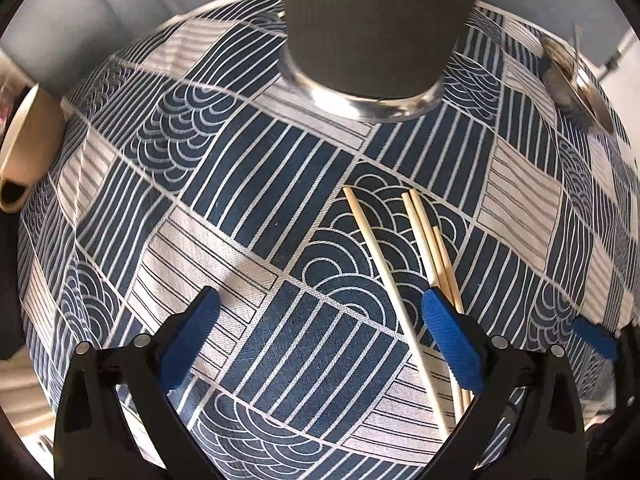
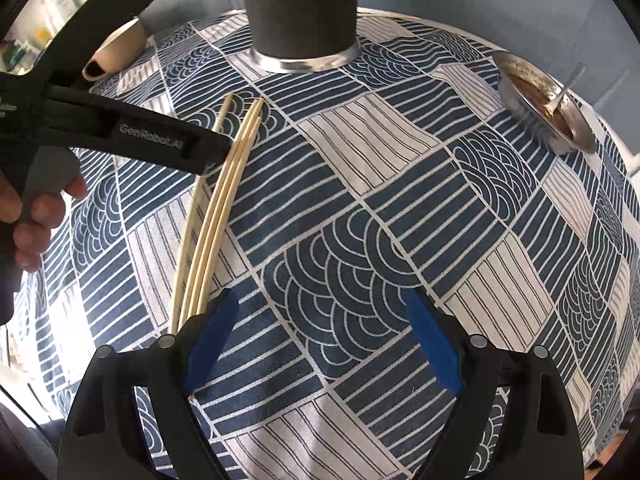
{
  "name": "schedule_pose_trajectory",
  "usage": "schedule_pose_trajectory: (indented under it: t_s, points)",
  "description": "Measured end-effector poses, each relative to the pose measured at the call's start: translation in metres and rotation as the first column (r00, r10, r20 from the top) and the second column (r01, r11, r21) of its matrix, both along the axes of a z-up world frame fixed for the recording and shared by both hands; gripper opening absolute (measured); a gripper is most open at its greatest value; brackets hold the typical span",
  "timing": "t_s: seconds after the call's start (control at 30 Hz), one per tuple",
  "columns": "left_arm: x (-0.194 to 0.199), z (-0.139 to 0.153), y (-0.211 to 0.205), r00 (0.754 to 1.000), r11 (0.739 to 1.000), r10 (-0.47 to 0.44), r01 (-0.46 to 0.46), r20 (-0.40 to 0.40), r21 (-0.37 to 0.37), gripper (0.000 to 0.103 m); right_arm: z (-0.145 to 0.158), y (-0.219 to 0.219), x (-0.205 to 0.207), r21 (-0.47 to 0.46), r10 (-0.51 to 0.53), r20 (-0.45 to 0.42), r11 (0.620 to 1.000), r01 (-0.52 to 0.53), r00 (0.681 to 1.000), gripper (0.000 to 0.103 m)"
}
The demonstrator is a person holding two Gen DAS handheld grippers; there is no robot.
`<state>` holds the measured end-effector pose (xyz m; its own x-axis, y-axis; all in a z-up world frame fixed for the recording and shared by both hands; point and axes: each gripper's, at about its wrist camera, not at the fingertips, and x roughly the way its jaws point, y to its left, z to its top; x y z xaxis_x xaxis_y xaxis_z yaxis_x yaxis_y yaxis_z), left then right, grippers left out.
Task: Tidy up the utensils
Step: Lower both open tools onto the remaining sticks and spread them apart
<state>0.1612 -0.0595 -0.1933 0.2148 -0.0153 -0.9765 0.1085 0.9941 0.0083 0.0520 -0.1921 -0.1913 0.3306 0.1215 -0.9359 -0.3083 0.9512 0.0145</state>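
Blue-and-white patterned tablecloth (image 1: 280, 184) fills pretty much both of my views, with a grey wall behind the far edge of the table.

Both my grippers are pointing steeply down at the cloth. My left gripper (image 1: 320, 320) has its jaws spread wide with nothing pinched between the blue pads. One loose chopstick (image 1: 384, 280) runs through the gap close to the right pad, and I can't tell from here whether it touches that pad. The other chopsticks (image 2: 224, 196) lie in a tight bundle just outside that same finger, partly hidden behind it.

From the right wrist cam, my right gripper (image 2: 324, 336) is wide open too, over bare cloth, and the bundle's near ends disappear behind its left finger. The left gripper's black body comes in from the upper left with a hand (image 2: 32, 216) wrapped on the handle, only partly in frame.

Hard-to-read stuff: the dark cylindrical holder (image 1: 372, 28) with a shiny metal base stands at the far side of the table, cut off at the top in both views, so I can't see inside. A cream mug (image 2: 120, 48) lies tipped at the far left table edge. A metal dish (image 2: 548, 104) with brownish residue and a thin utensil sits far right; exactly what's in it I can't make out.
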Motion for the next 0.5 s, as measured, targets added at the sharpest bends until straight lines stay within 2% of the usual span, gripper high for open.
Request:
schedule_pose_trajectory:
  t_s: [0.23,0.5]
  points:
    - [-0.004,0.001,0.003,1.000,1.000,-0.013,0.013,0.004,0.002,0.098,0.006,0.001,0.007,-0.020,-0.013,0.016,1.000,0.014,1.000,0.081]
    - [-0.032,0.003,0.058,0.999,1.000,-0.018,0.018,0.033,-0.003,0.098,0.005,0.016,0.026,0.000,-0.037,0.006,0.999,0.037,0.999,0.081]
